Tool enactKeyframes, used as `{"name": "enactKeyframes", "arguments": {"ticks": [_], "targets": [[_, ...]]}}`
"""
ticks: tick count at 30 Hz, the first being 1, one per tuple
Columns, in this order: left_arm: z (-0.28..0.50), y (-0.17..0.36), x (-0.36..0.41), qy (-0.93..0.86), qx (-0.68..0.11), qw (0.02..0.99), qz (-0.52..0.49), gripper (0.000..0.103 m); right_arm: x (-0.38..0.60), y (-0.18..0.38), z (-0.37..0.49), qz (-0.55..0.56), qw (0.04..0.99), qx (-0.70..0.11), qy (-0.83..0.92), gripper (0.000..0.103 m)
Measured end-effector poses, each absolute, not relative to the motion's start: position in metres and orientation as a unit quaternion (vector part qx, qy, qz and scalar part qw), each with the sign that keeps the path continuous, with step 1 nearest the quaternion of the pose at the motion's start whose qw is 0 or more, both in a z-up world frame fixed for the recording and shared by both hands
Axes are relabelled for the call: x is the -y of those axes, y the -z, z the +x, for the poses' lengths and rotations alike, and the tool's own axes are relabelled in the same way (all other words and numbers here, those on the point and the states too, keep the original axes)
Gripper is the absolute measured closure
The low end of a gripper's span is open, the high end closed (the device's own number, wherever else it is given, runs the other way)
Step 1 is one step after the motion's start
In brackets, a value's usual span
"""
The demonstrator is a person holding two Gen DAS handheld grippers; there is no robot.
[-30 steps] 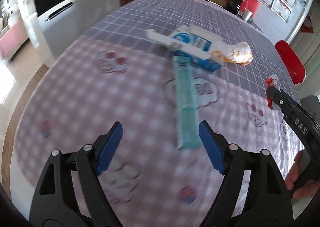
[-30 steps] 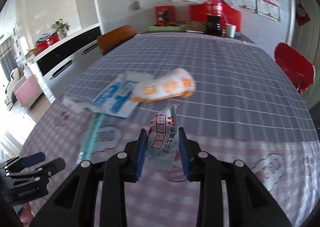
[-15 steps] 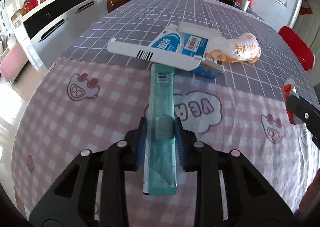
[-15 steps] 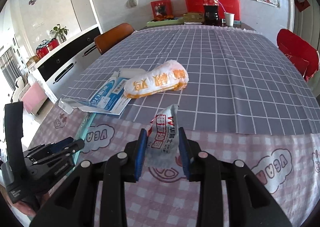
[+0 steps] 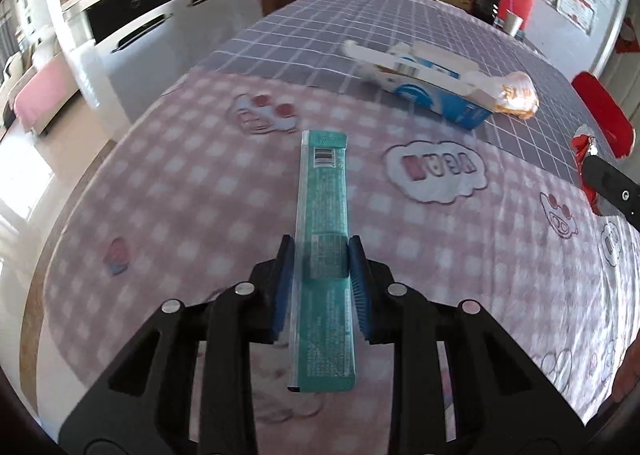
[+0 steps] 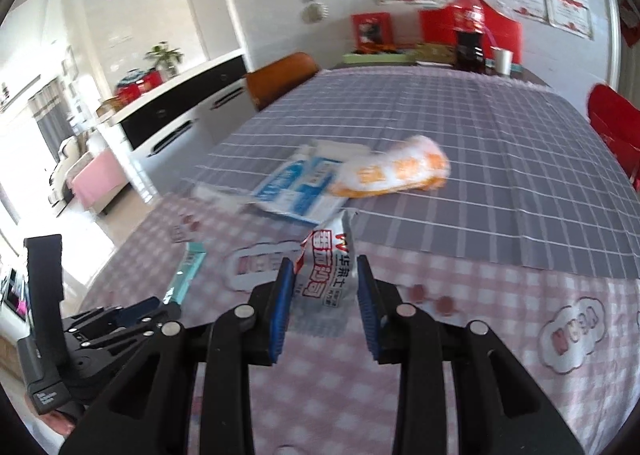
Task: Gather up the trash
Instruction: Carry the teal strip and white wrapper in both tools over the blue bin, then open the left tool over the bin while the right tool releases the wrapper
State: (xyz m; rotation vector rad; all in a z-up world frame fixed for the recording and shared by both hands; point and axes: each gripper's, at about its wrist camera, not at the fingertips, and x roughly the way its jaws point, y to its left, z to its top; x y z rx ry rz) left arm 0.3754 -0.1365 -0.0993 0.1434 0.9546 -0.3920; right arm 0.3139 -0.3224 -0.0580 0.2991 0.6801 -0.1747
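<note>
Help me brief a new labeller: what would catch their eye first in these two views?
The long teal packet, clamped between the left gripper pads and jutting out over the pink checked cloth. Next, the white and red wrapper pinched upright in the right gripper. Beyond them, on the grey grid cloth, an orange bag lies against a flattened blue and white carton.
</note>
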Motion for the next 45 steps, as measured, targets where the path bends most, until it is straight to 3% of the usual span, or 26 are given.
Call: {"name": "enactKeyframes", "arguments": {"ticks": [19, 37, 38, 39, 40, 45], "targets": [[0.345, 0.083, -0.032, 0.042, -0.442, 0.896, 0.001, 0.076, 0.137, 0.052, 0.359, 0.096, 0.922, -0.355, -0.118, 0.072], [0.333, 0.12, -0.167, -0.045, -0.488, 0.869, -0.063, 0.074, -0.01, 0.062, 0.364, 0.032, 0.899, -0.381, -0.215, 0.072], [0.334, 0.123, -0.174, -0.049, -0.488, 0.869, -0.068, 0.063, -0.013, 0.064, 0.365, 0.027, 0.898, -0.383, -0.217, 0.072], [0.336, 0.126, -0.18, -0.055, -0.488, 0.869, -0.067, 0.043, -0.019, 0.066, 0.365, 0.02, 0.897, -0.384, -0.217, 0.071], [0.338, 0.128, -0.185, -0.066, -0.483, 0.871, -0.063, 0.015, -0.022, 0.068, 0.367, 0.015, 0.897, -0.386, -0.216, 0.071], [0.335, 0.137, -0.221, -0.101, -0.474, 0.87, -0.089, 0.015, -0.041, 0.083, 0.374, -0.002, 0.888, -0.405, -0.217, 0.071]]}}
